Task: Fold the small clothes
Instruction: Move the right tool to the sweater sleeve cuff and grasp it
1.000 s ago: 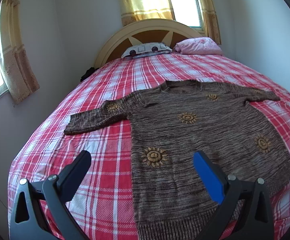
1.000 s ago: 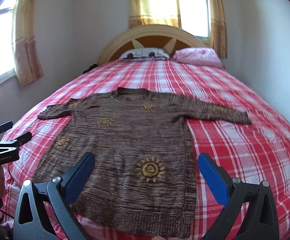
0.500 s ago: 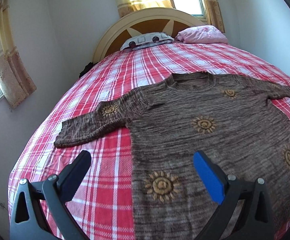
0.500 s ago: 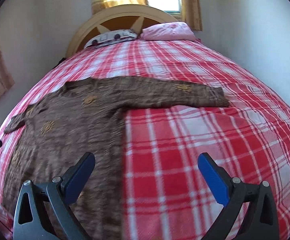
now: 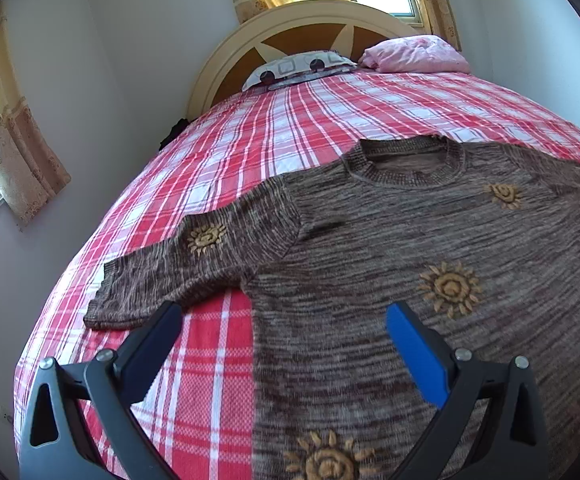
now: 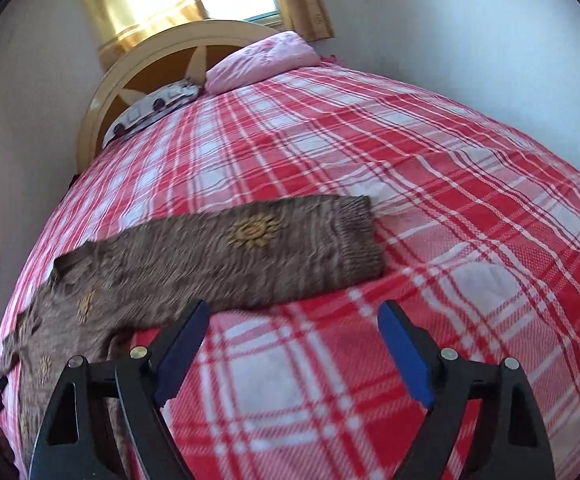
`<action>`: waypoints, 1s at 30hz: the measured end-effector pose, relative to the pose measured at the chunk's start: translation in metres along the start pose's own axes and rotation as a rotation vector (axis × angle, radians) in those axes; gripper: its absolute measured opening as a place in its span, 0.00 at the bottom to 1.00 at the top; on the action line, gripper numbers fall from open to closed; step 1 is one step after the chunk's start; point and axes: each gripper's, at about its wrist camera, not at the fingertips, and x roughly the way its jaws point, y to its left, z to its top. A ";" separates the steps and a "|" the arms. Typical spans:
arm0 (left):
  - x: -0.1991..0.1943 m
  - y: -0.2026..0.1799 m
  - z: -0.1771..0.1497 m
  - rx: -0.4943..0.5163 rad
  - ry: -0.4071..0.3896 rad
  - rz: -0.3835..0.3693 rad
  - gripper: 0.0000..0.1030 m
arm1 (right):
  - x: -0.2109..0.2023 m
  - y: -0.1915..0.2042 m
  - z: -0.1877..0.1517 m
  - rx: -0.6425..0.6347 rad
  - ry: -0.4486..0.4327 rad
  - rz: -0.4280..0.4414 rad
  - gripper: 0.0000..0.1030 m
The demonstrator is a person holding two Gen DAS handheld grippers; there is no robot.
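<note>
A bed (image 5: 330, 128) covered with a red-and-white plaid sheet carries everything. A brown knit sweater (image 5: 410, 240) with yellow sun motifs lies flat on it, front up, both sleeves spread out to the sides. At the head end, against a rounded cream and brown headboard (image 5: 302, 20), lie a white patterned pillow (image 5: 298, 66) and, just beside it, a pink pillow (image 5: 414, 54).

Readable text: none in either view.
Sweater (image 5: 410, 240): sun-shaped motifs only, no lettering.
Patterned pillow (image 5: 298, 66): squares and dark circles, no words.
Plaid bedspread (image 6: 410, 160): checks only, no label.
</note>
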 end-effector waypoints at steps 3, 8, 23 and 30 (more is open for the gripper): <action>0.014 -0.001 0.004 -0.014 0.016 -0.001 1.00 | 0.013 -0.018 0.012 0.057 0.001 -0.009 0.70; 0.033 -0.006 0.004 -0.007 0.044 0.010 1.00 | 0.035 -0.038 0.024 0.117 0.039 -0.015 0.68; 0.054 -0.013 -0.004 0.002 0.102 -0.016 1.00 | 0.073 -0.036 0.031 0.094 0.095 0.021 0.21; 0.051 -0.014 -0.006 0.000 0.096 -0.032 1.00 | 0.063 -0.015 0.037 0.033 0.057 0.003 0.15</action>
